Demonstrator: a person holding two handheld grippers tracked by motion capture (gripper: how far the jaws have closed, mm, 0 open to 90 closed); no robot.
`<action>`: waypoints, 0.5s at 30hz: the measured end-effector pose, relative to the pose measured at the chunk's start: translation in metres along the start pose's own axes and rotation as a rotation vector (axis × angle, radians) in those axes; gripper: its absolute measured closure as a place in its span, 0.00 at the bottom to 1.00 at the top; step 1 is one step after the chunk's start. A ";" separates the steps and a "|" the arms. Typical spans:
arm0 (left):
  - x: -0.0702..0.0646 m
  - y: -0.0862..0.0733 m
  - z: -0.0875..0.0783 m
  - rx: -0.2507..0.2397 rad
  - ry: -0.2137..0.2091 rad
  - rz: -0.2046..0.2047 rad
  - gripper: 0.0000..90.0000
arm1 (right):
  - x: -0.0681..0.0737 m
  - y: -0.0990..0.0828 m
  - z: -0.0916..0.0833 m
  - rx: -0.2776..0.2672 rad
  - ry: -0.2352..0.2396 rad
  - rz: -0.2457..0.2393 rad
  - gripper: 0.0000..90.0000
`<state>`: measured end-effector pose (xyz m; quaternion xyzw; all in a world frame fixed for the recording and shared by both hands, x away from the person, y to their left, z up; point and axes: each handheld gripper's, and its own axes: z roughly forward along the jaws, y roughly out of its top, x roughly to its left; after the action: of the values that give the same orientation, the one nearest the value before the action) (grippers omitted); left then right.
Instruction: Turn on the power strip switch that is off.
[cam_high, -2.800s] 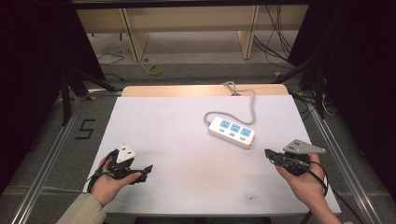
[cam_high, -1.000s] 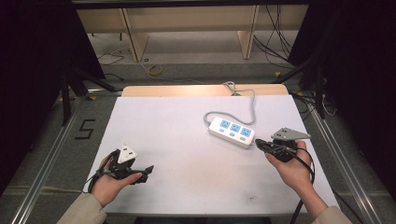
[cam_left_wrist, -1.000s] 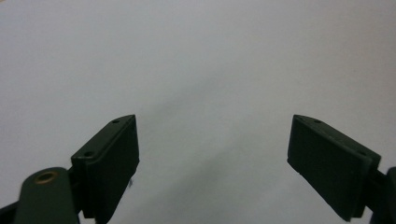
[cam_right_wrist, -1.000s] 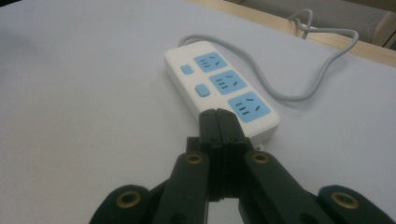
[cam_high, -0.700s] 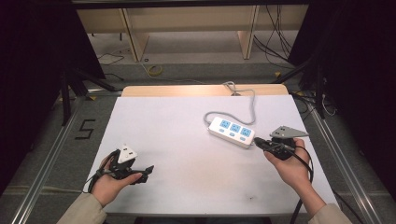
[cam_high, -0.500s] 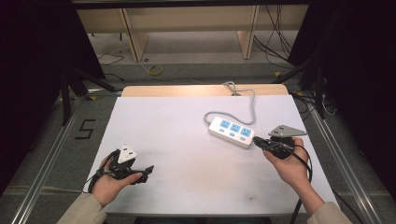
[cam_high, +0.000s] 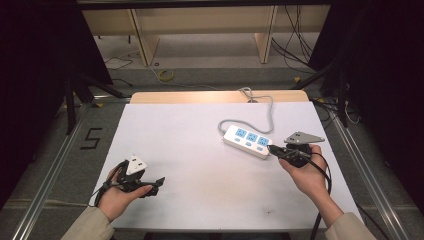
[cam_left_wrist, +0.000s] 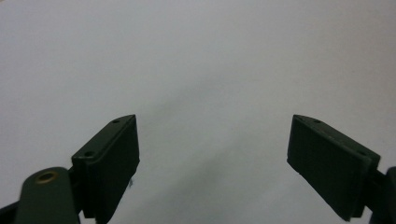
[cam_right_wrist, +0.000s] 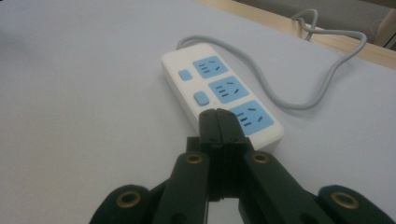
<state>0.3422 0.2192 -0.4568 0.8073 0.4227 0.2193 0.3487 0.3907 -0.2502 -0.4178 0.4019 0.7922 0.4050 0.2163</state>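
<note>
White plastic power strip (cam_high: 248, 141), oblong with rounded corners, smooth and glossy; three pale-blue socket faces in a row along its top, small blue rounded buttons beside them. Grey rubbery cable (cam_high: 250, 118) curling from its far end in a loose loop toward the far edge, over a strip of bare light wood. Flat, matt white tabletop (cam_high: 200, 150), faintly smudged near the front edge. Lies right of centre on that tabletop, angled, near end toward the right hand.

Around: dark floor with a painted "5" (cam_high: 90, 138) at the left, metal rails along both sides, pale wooden shelving legs beyond, loose wires on the floor. Nothing between the strip and either hand.

Right hand-held gripper (cam_high: 272, 148): jaws pressed flat together, nothing between them, tips over the near end of the strip beside the nearest socket; contact not clear. Grey three-cornered plate on top. Left hand-held gripper (cam_left_wrist: 212, 163): black padded jaws spread wide, empty, over bare tabletop at the near left, well apart from the strip.
</note>
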 end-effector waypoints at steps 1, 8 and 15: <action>0.000 0.000 0.000 0.000 0.000 0.000 0.18 | 0.000 0.000 0.001 0.002 0.001 0.002 1.00; 0.000 0.000 0.000 -0.001 -0.001 0.000 0.18 | 0.000 0.004 0.005 0.006 0.002 0.002 1.00; 0.000 0.000 0.000 -0.001 0.000 -0.001 0.18 | -0.001 0.006 0.010 0.017 0.005 0.002 1.00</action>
<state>0.3423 0.2188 -0.4568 0.8068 0.4229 0.2197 0.3491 0.4011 -0.2440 -0.4189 0.4033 0.7960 0.3994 0.2102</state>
